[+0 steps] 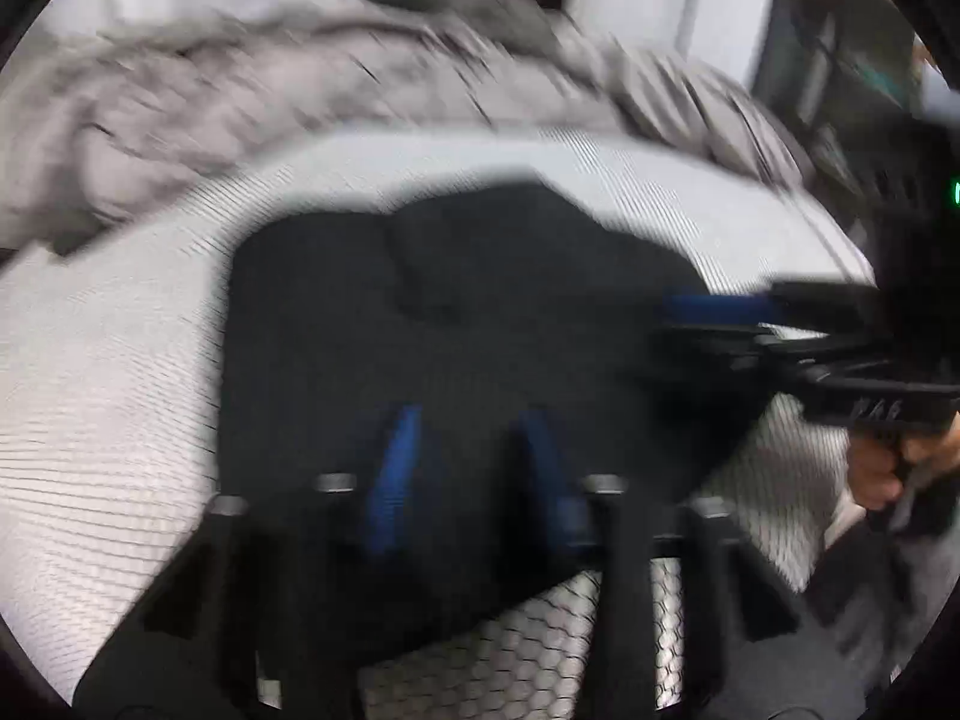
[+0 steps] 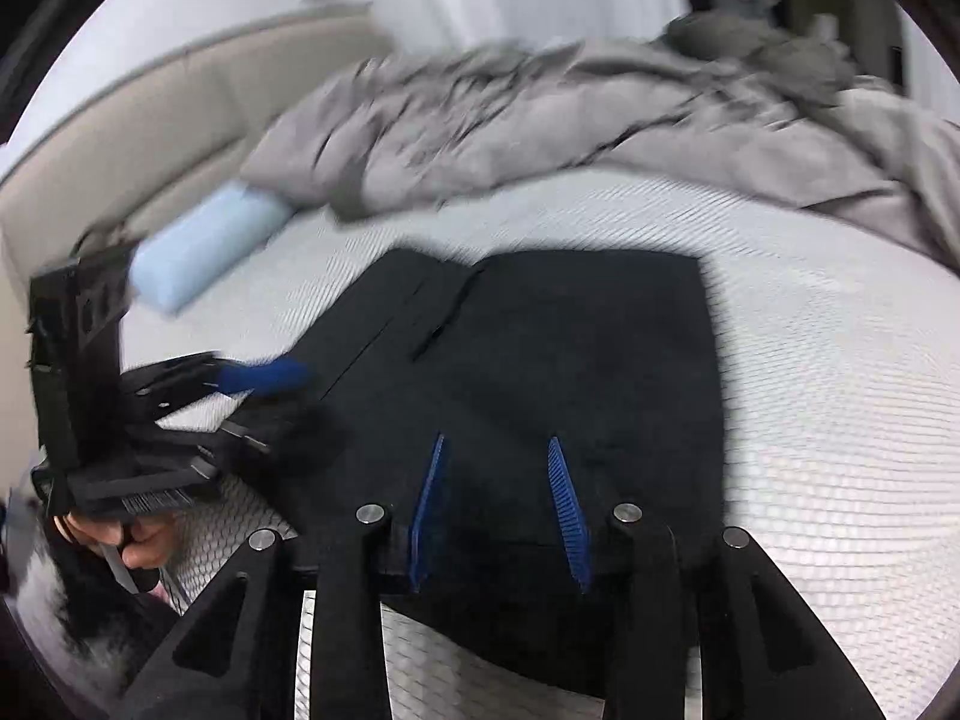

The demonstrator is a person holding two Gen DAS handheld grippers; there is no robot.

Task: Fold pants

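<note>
Black pants (image 2: 540,372), folded into a compact, roughly rectangular stack, lie on a white mattress (image 2: 840,420) with a fine woven texture. A crumpled grey blanket (image 2: 540,120) is heaped along the far side of the bed, well apart from the pants, and a pale blue pillow (image 2: 204,246) rests near a beige padded headboard (image 2: 150,138).

In the right wrist view, the right gripper (image 2: 498,468) hovers over the near edge of the pants. Its two blue fingers (image 2: 432,498) stand apart with a clear gap between them, and only flat black cloth shows in that gap; nothing is pinched.

In the left wrist view, the left gripper (image 1: 474,438) sits over the near part of the pants (image 1: 450,312), its blue fingers (image 1: 396,468) close to each other but not touching. The picture is smeared by motion, so whether any cloth is caught between them cannot be told for sure; they appear to hold nothing.

Each camera also catches the other gripper at the side of the pants: the left gripper (image 2: 264,378) reaches in at the left edge, held by a hand (image 2: 132,540), and the right gripper (image 1: 720,306) reaches in at the right edge, with a hand (image 1: 888,468) below it.
</note>
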